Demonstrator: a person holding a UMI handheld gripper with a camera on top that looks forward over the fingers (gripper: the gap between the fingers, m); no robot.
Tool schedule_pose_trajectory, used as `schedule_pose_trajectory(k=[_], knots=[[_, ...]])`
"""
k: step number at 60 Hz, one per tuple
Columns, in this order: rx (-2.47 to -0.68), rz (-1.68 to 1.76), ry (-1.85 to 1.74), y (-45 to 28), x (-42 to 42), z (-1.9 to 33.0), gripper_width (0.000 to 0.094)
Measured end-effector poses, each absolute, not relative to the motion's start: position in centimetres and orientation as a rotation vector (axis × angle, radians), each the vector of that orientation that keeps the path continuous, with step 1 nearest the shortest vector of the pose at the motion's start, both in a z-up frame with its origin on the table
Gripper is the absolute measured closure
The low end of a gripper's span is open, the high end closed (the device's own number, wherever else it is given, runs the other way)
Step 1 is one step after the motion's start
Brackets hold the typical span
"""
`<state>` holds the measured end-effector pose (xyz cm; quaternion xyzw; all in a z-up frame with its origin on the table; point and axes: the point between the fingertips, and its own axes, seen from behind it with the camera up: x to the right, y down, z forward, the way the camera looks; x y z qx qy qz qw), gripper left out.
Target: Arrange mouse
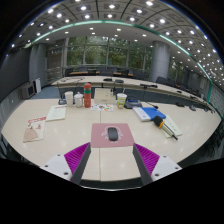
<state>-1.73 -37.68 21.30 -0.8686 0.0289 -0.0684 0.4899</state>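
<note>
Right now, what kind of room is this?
Probably an office or meeting room: a long table with a mouse on a pink mousepad ahead of the open fingers, chairs and ceiling lights behind.

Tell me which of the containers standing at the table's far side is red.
The red bottle, tallest in the row, stands between pale cups beyond the mouse. The open tool is short of it.

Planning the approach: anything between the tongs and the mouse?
Nothing visible. The mouse sits on a pink mousepad just ahead of the open tongs, with only bare table between. The cups and bottles stand well beyond it.
</note>
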Motion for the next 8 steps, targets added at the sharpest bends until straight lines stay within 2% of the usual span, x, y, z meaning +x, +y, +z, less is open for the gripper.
schedule_pose_trajectory(k=[8], knots=[[-2.090,-0.157,0.076,-39.2,-2.7,22.4,0.0079]])
